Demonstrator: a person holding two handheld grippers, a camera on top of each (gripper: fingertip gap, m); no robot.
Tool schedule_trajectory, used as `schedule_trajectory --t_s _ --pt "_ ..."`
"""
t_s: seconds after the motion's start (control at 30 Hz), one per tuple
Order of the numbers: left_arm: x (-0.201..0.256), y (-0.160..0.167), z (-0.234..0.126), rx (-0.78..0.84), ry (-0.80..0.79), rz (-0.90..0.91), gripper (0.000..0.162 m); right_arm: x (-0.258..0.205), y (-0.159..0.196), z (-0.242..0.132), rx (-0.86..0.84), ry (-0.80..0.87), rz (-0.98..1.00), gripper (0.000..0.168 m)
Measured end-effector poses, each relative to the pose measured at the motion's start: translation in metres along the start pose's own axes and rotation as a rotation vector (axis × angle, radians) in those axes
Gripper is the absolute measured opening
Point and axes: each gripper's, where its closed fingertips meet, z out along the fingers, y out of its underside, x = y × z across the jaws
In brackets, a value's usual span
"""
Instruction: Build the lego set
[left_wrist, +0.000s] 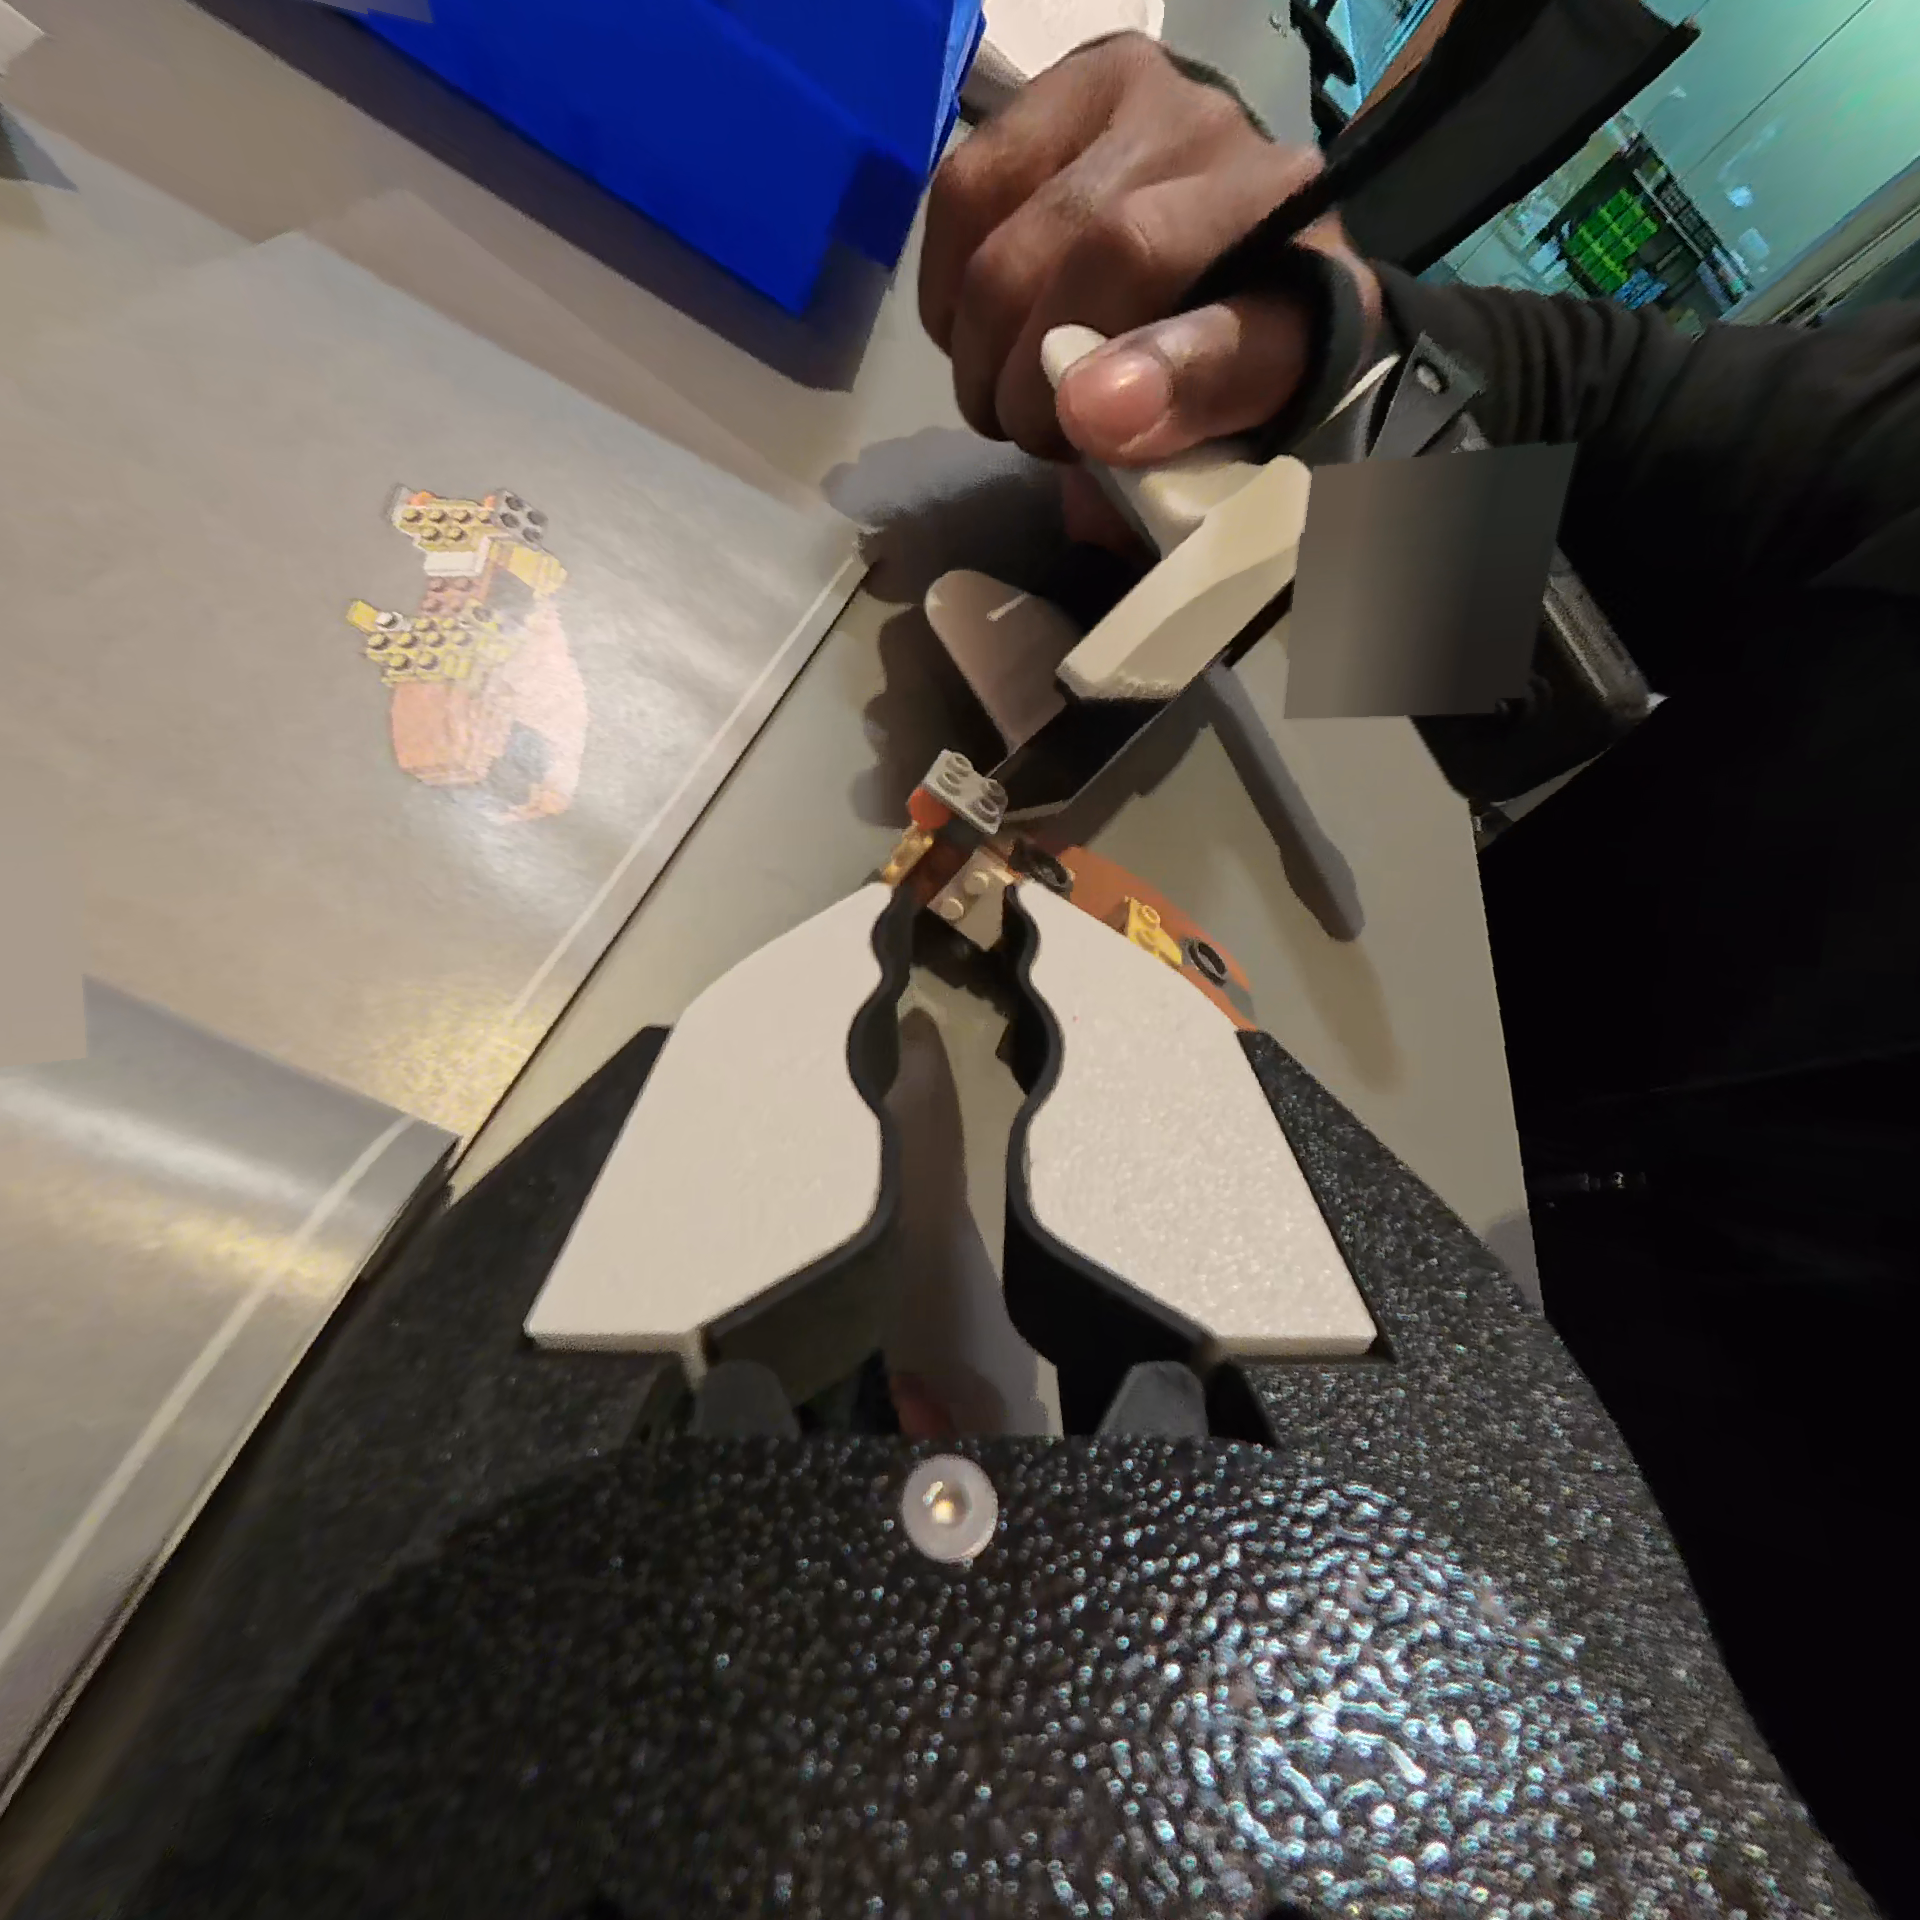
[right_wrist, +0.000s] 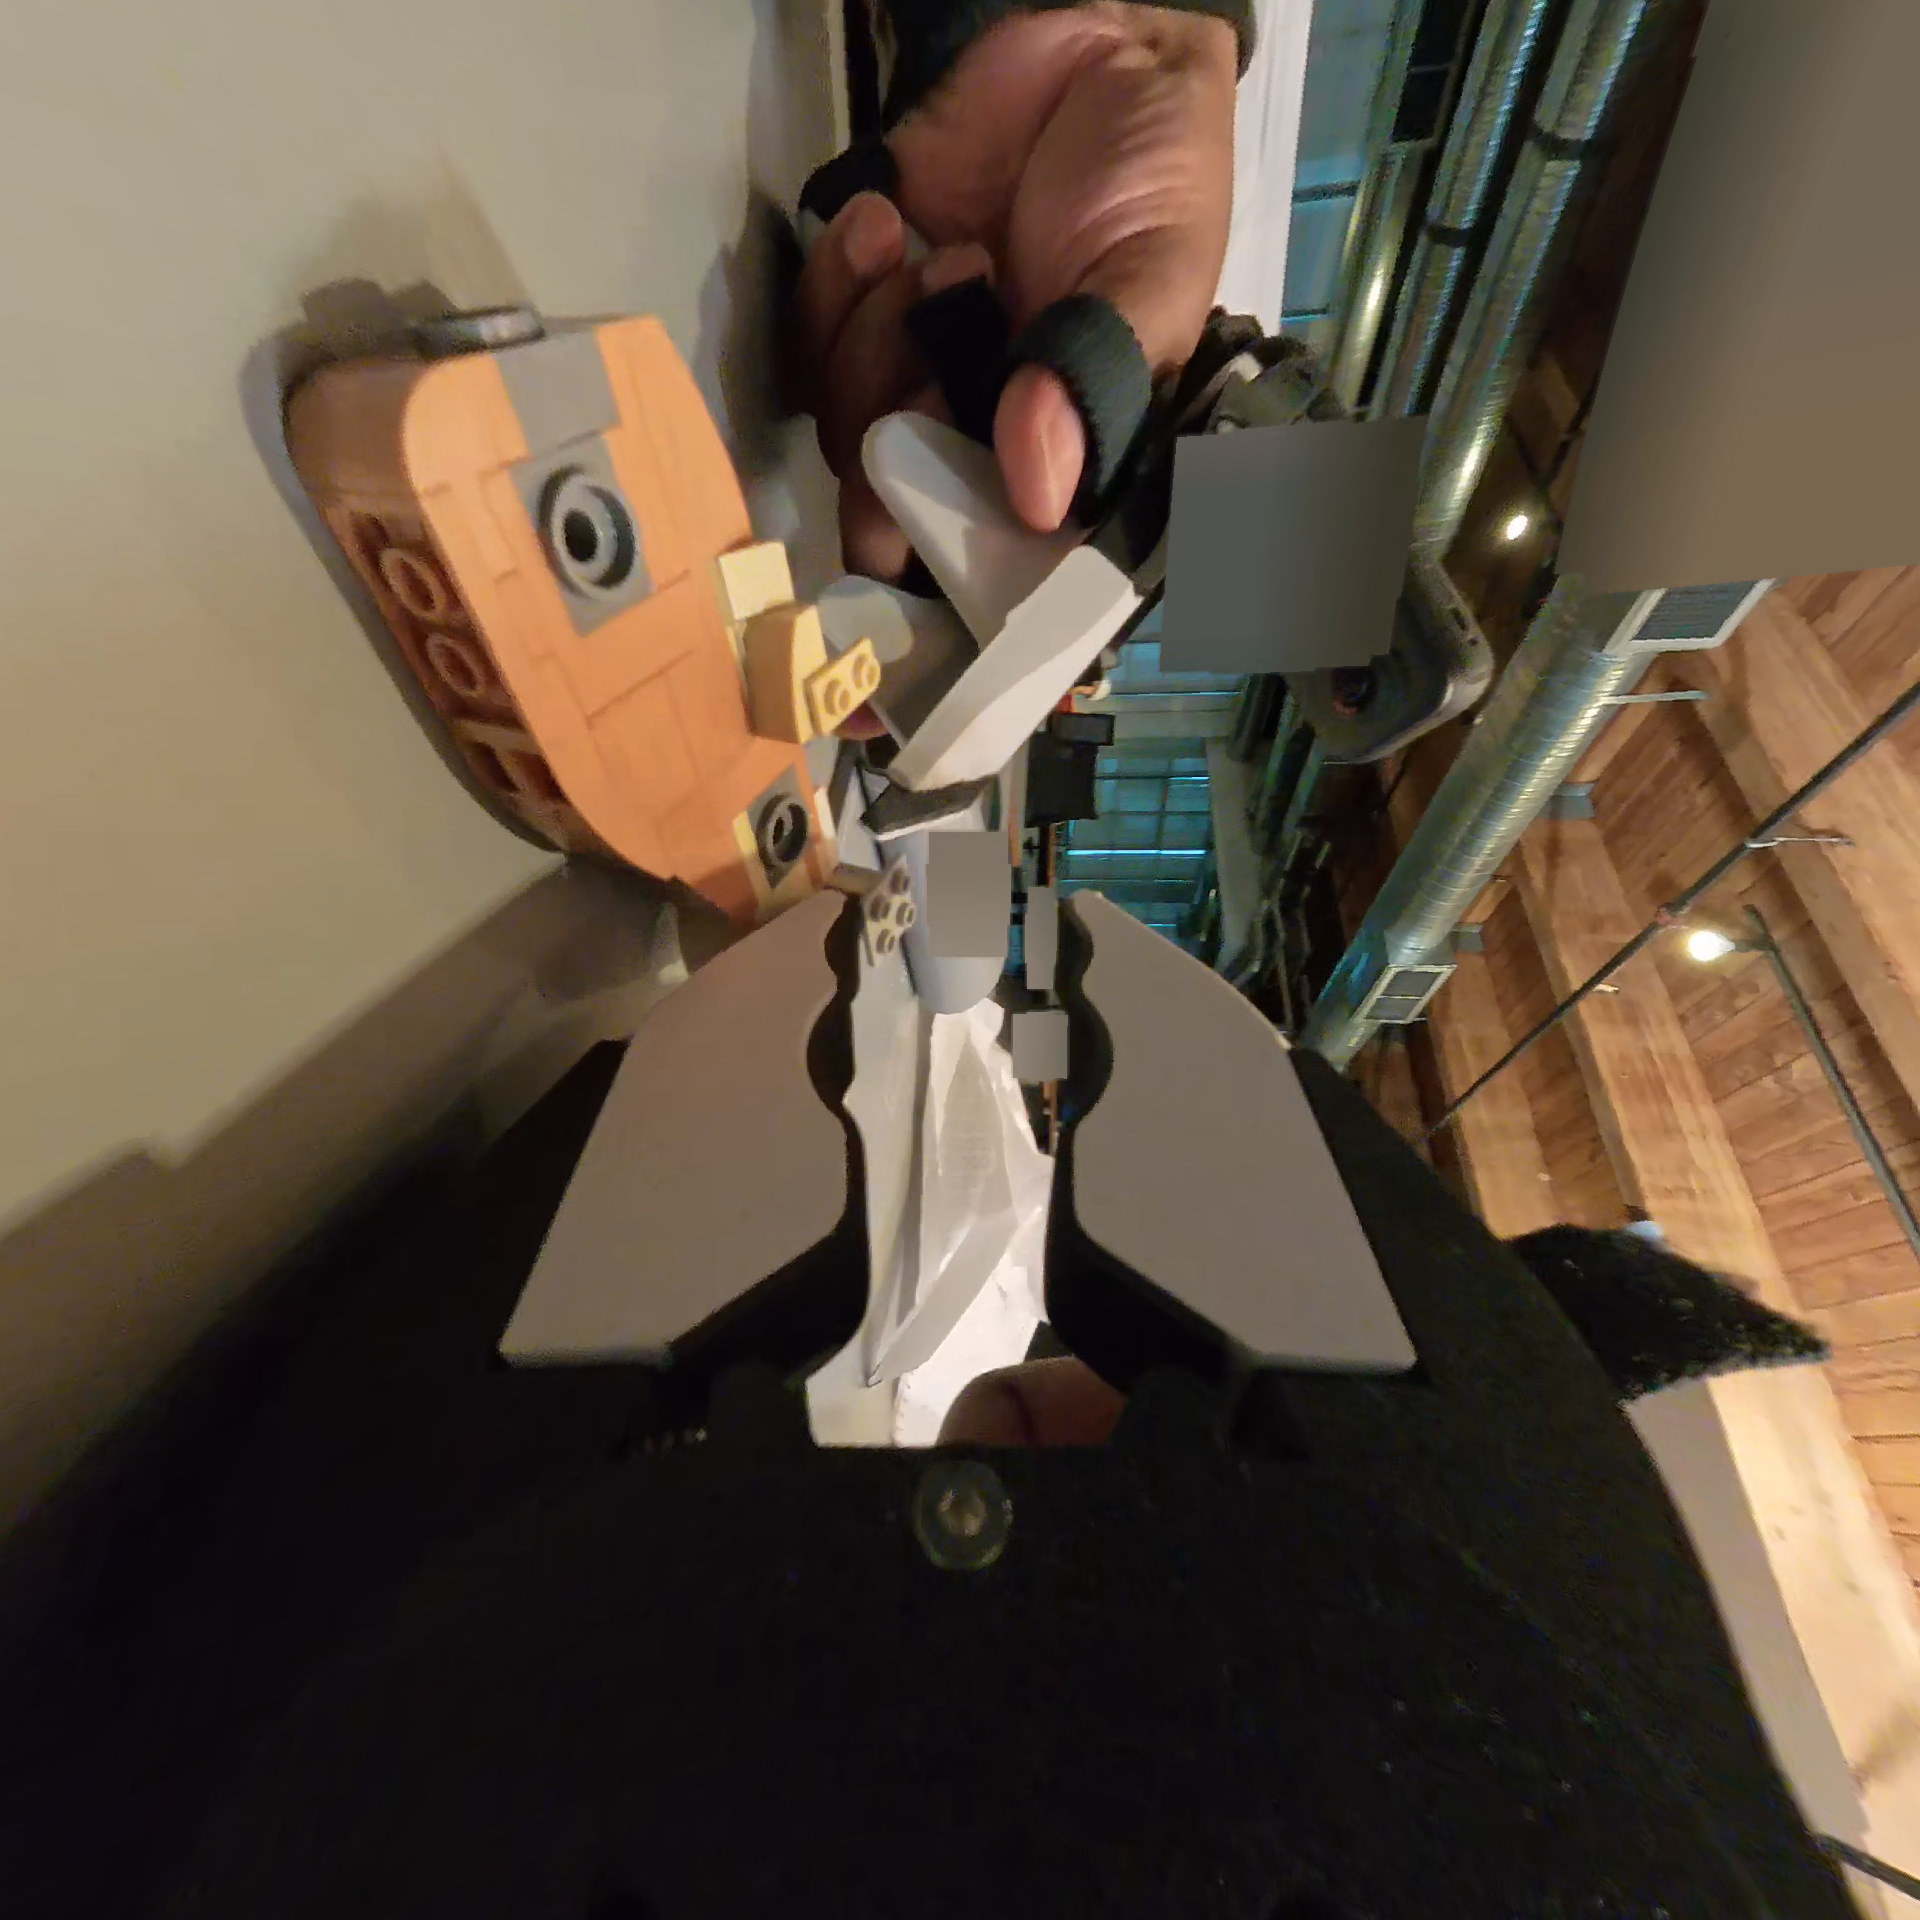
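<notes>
My left gripper (left_wrist: 956, 909) is shut on the tan and grey end (left_wrist: 971, 894) of the orange lego model (right_wrist: 623, 582), held above the table. The right wrist view shows this gripper (right_wrist: 883, 727) from the far side, a hand around it. Part of the model shows behind my left gripper's right finger (left_wrist: 1101, 883). A small grey studded plate (left_wrist: 966, 792) sits on the model's near end. My right gripper (right_wrist: 961, 914) is open, its left fingertip against that plate (right_wrist: 891, 912). In the left wrist view the right gripper (left_wrist: 1013, 764) comes in from the upper right.
An open instruction booklet (left_wrist: 468, 644) lies on the table to the left. A blue bin (left_wrist: 675, 125) stands at the back. A clear plastic bag (right_wrist: 956, 1143) lies beyond my right gripper's fingers. The person's hand (left_wrist: 1101, 239) and dark sleeve fill the right side. Only a small space, under 4 cm, lies between the two pairs of fingers.
</notes>
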Motion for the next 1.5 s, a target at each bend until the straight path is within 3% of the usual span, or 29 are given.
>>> schedule_trajectory --t_s 0.3,0.63,0.83,1.1,1.3,1.5 --pt "0.002 0.000 0.000 0.003 0.012 0.009 0.016 -0.008 0.004 -0.012 -0.076 -0.120 0.006 0.039" --pt "0.016 0.001 -0.008 -0.012 -0.034 0.097 0.022 0.010 0.027 -0.056 -0.278 -0.013 0.147 0.035" --pt "0.060 -0.002 -0.011 0.094 -0.286 0.119 0.031 0.003 0.042 -0.092 -0.421 0.068 0.296 0.031" --pt "0.057 0.028 0.016 0.033 -0.650 0.020 0.052 0.008 0.053 -0.101 -0.479 0.093 0.421 0.030" --pt "0.050 0.038 0.033 -0.045 -0.754 0.001 0.051 0.005 0.045 -0.102 -0.446 0.066 0.456 0.031" --pt "0.043 0.038 0.037 -0.129 -0.832 0.106 0.051 0.002 0.043 -0.100 -0.443 0.055 0.456 0.030"
